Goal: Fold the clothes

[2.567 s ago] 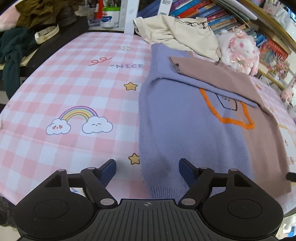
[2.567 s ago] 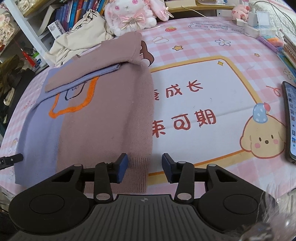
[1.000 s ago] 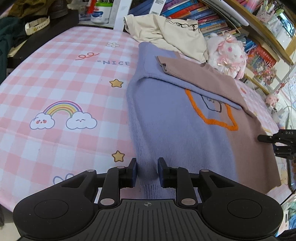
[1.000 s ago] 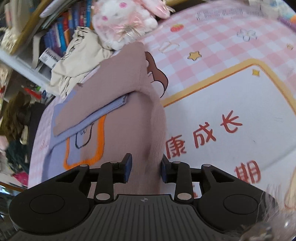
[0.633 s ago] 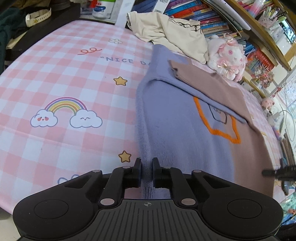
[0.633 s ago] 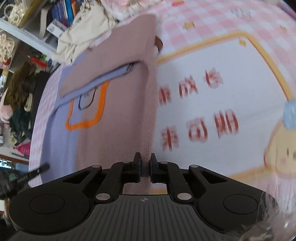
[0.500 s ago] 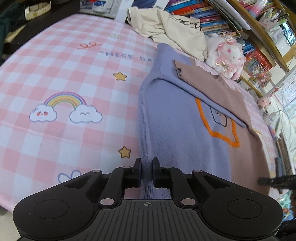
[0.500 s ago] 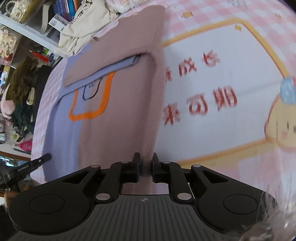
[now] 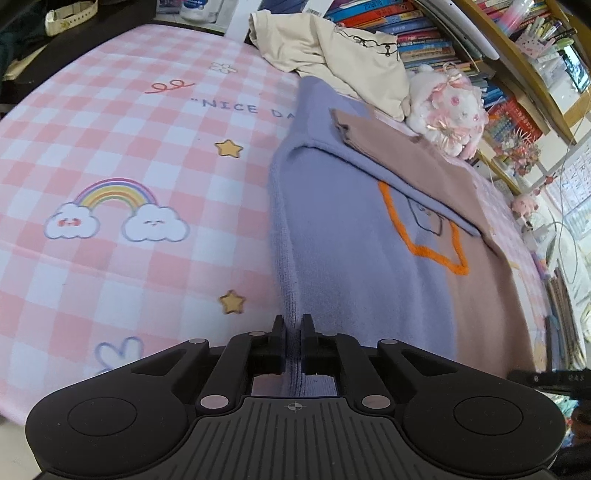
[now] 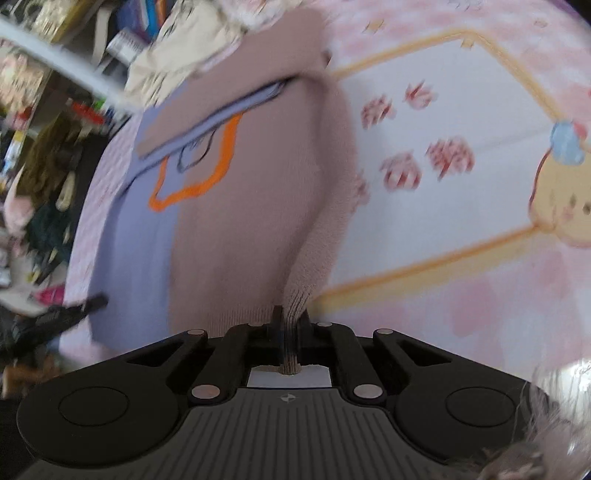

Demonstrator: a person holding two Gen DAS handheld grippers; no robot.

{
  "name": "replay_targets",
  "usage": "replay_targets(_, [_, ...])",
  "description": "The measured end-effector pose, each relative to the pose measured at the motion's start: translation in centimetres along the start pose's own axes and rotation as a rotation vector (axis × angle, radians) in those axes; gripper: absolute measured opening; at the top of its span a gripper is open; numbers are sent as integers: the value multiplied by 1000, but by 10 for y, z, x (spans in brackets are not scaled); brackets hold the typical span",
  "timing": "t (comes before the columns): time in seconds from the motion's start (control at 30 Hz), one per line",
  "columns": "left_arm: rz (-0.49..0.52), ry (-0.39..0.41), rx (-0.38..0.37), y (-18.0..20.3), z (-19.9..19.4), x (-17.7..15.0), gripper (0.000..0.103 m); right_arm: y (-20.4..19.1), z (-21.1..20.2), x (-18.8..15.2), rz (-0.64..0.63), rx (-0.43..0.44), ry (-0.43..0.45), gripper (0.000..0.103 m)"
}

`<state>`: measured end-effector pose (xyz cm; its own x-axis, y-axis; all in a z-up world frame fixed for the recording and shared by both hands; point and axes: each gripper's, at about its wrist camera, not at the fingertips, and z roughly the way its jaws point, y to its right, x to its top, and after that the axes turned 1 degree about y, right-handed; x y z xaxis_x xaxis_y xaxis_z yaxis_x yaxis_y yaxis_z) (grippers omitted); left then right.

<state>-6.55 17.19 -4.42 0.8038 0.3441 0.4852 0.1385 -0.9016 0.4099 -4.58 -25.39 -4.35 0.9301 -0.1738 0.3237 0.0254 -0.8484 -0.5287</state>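
Left wrist view: the left tongs (image 9: pixel 294 328) are clamped on the near left corner of the sweater's (image 9: pixel 354 266) hem, with purple knit pinched between the pads. The sweater, half purple and half brown with an orange outline on the chest, lies flat on the desk (image 9: pixel 110 236) under a pink checked cloth, its sleeves folded across the far part of the body. A cream shirt (image 9: pixel 332 48) and a white plush toy (image 9: pixel 447 107) lie beyond it, in front of a bookshelf (image 9: pixel 424 33). Right wrist view (blurred): the right tongs (image 10: pixel 291 321) are clamped on the near right corner of the hem, where a ridge of brown ribbed knit rises from the desk into the pads.
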Motion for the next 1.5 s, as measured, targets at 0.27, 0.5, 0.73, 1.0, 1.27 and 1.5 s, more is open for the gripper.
replay_targets(0.27, [-7, -47, -62, -4, -2, -5, 8, 8, 3, 1, 9, 33, -31, 8])
replay_targets(0.5, [21, -62, -60, 4, -2, -4, 9, 13, 3, 1, 56, 57, -24, 8])
replay_targets(0.73, [100, 9, -62, 19, -18, 0, 4, 6, -4, -3, 10, 25, 11, 7])
replay_targets(1.0, [8, -54, -73, 3, -6, -3, 8, 12, -1, -5, 42, 27, 6, 9])
replay_targets(1.27, [-76, -67, -107, -9, 1, -7, 7, 15, -1, -4, 74, 44, 13, 9])
replay_targets(1.5, [-59, -90, -122, -9, -2, -7, 4, 14, -3, -4, 62, 41, -10, 7])
